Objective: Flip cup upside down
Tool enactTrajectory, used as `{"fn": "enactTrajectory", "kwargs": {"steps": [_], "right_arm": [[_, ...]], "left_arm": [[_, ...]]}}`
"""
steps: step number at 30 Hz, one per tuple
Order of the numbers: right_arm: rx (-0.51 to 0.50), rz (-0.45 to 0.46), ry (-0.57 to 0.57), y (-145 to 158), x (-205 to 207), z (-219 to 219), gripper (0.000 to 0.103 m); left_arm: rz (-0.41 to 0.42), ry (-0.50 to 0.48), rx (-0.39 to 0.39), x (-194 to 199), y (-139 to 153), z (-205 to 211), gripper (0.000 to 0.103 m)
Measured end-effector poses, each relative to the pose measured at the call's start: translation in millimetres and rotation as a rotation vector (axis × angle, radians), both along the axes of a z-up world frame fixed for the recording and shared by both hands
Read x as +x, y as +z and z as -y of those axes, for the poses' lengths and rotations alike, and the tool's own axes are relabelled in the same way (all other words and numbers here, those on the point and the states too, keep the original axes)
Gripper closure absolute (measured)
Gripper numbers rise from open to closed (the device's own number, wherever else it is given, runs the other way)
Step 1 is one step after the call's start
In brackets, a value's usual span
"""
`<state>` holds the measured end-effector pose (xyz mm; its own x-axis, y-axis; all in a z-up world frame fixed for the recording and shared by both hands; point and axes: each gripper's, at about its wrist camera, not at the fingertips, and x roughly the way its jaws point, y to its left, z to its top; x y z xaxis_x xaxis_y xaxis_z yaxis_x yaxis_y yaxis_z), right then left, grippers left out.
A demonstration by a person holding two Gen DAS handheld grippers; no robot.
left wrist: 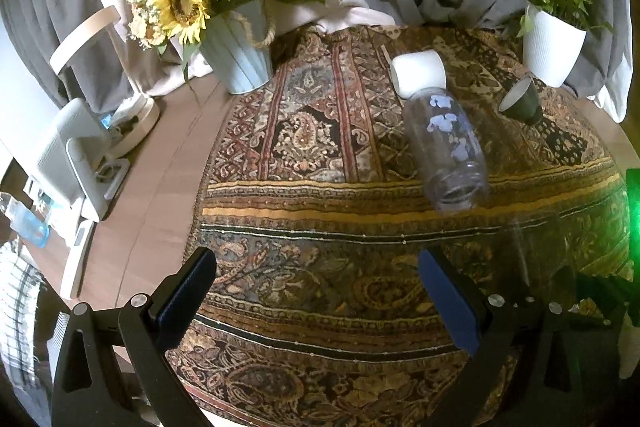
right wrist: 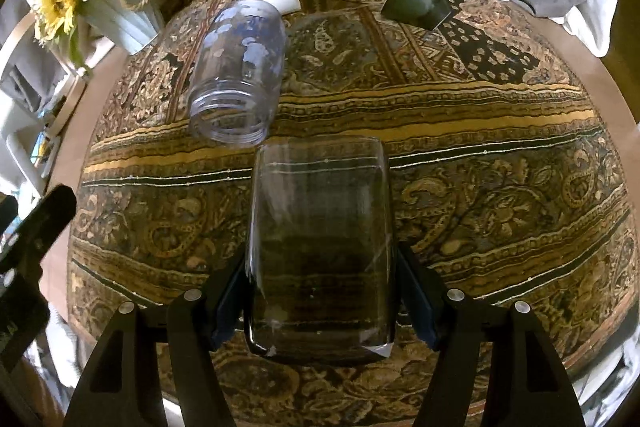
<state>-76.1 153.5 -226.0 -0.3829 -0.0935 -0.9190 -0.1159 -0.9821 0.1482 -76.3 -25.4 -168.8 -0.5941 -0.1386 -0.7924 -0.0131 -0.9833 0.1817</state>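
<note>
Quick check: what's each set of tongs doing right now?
Left tongs: open, holding nothing.
Right tongs: closed on the clear glass cup.

clear glass cup [right wrist: 320, 251] above patterned cloth [right wrist: 500, 219]

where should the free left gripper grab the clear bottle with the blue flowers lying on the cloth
Grip the clear bottle across the middle of its round body, coming down from above with the fingers either side of its long axis. It lies on its side, open mouth toward the camera, base by the white cup, so the ends are awkward. The left gripper is open.
</note>
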Motion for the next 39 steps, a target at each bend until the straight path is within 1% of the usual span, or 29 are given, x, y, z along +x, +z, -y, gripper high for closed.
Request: {"fn": "enactTrajectory", "kwargs": {"steps": [3,5,7,8,12,14,18,21,23,27,32,36,39], "right_arm": [[-0.017,0.004,-0.002,-2.1,-0.2,-3.7,0.034],[-0.019,-0.015,0.009,2.7,2.6,-4.7,0.033],[-0.009,-0.059,0.007,14.8,7.2,-6.4,0.022],[0.000,-0.073,0.005,21.2,10.8,-8.4,0.021],[0.017,-0.140,-0.035,50.4,26.7,-22.4,0.021],[0.024,-0.174,-0.059,66.2,35.5,-32.4,0.021],[0.038,-0.247,-0.093,96.4,56.6,-53.3,0.021],[0.058,-0.285,-0.107,108.8,69.6,-64.7,0.021],[0.072,-0.292,-0.103,110.1,75.3,-71.4,0.021],[0.103,-0.275,-0.100,105.1,82.7,-90.6,0.021],[0.126,-0.252,-0.105,93.4,89.3,-115.8,0.021],[0.133,-0.226,-0.109,79.9,89.3,-129.8,0.021],[0.135,-0.206,-0.118,68.4,89.8,-139.3,0.021]], "left_arm": [[0.004,-0.004,0.003,2.9,0.4,-1.6,0.000],[-0.002,-0.007,0.003,4.7,2.8,-2.8,0.000],[-0.010,-0.008,0.012,7.0,8.0,-3.6,0.000],[-0.016,-0.008,0.018,9.0,11.7,-4.1,0.000],[-0.049,-0.028,0.046,18.5,26.6,-9.7,0.000],[-0.072,-0.055,0.078,27.2,36.2,-16.2,0.000],[-0.089,-0.088,0.129,41.0,47.3,-29.7,0.000],[-0.105,-0.119,0.149,53.4,51.9,-45.4,0.000],[-0.109,-0.135,0.156,59.6,51.9,-58.2,0.000],[-0.080,-0.148,0.156,65.2,40.1,-83.1,0.000],[-0.014,-0.135,0.155,63.0,12.6,-102.9,0.000],[-0.019,-0.113,0.131,61.6,-4.4,-112.1,0.000],[-0.030,-0.123,0.108,60.2,-15.2,-121.4,0.000]]}}
